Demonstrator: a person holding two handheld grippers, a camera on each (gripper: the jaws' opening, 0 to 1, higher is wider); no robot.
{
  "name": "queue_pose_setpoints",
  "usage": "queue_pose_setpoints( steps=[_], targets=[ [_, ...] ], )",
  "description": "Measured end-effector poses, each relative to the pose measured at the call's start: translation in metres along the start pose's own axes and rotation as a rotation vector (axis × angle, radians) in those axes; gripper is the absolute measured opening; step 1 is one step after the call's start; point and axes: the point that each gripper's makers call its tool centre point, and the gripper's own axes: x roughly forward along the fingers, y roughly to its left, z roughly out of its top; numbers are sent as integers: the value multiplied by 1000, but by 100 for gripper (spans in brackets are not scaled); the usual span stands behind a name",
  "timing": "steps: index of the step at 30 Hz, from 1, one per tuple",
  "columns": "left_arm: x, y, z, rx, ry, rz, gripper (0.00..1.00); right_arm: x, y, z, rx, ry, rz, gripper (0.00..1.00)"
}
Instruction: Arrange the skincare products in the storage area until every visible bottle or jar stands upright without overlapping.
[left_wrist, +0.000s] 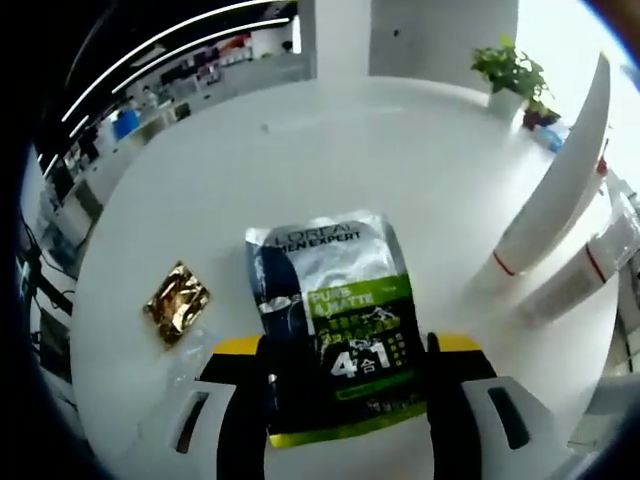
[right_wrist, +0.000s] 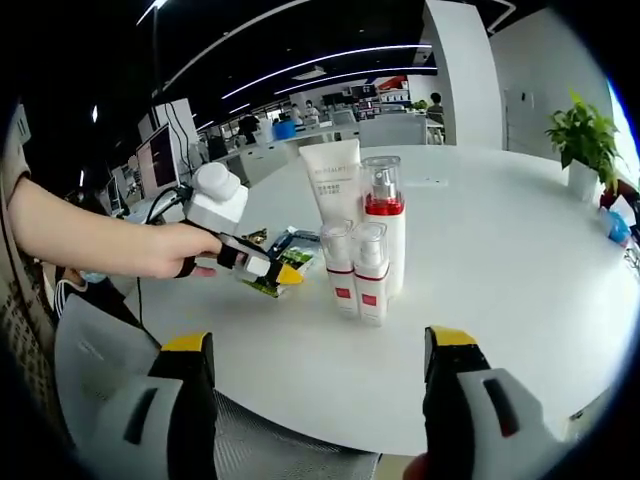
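**Sachet between the left jaws, bottles grouped upright on the round table**

The white round table (right_wrist: 520, 300) carries everything. On it, in the right gripper view, a white tube (right_wrist: 332, 180) stands on its cap behind a tall pump bottle with a red band (right_wrist: 383, 225), and two small pump bottles (right_wrist: 357, 270) stand side by side in front, touching or nearly so. All four are upright and close together. In the left gripper view the same white containers (left_wrist: 560, 220) lean across the right edge, bent by the lens.

A potted plant (right_wrist: 585, 140) stands far back on the table, well apart from the group.

The left gripper (left_wrist: 345, 375), held in a person's hand (right_wrist: 160, 250), has its yellow-tipped jaws standing either side of a flat L'Oreal Men Expert sachet (left_wrist: 335, 320) lying on the table; whether they press it I cannot tell. A small gold foil packet (left_wrist: 177, 301) lies flat beside it, apart.

The right gripper (right_wrist: 315, 350) has its jaws wide apart, nothing between them, well short of the bottles.
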Motion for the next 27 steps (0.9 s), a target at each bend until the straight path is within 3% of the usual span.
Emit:
queue_pose_setpoints(
  steps=[27],
  targets=[
    [-2,-1,1,-21,-58,20,55,-1,0,1,-4,-8,-8,86]
  ],
)
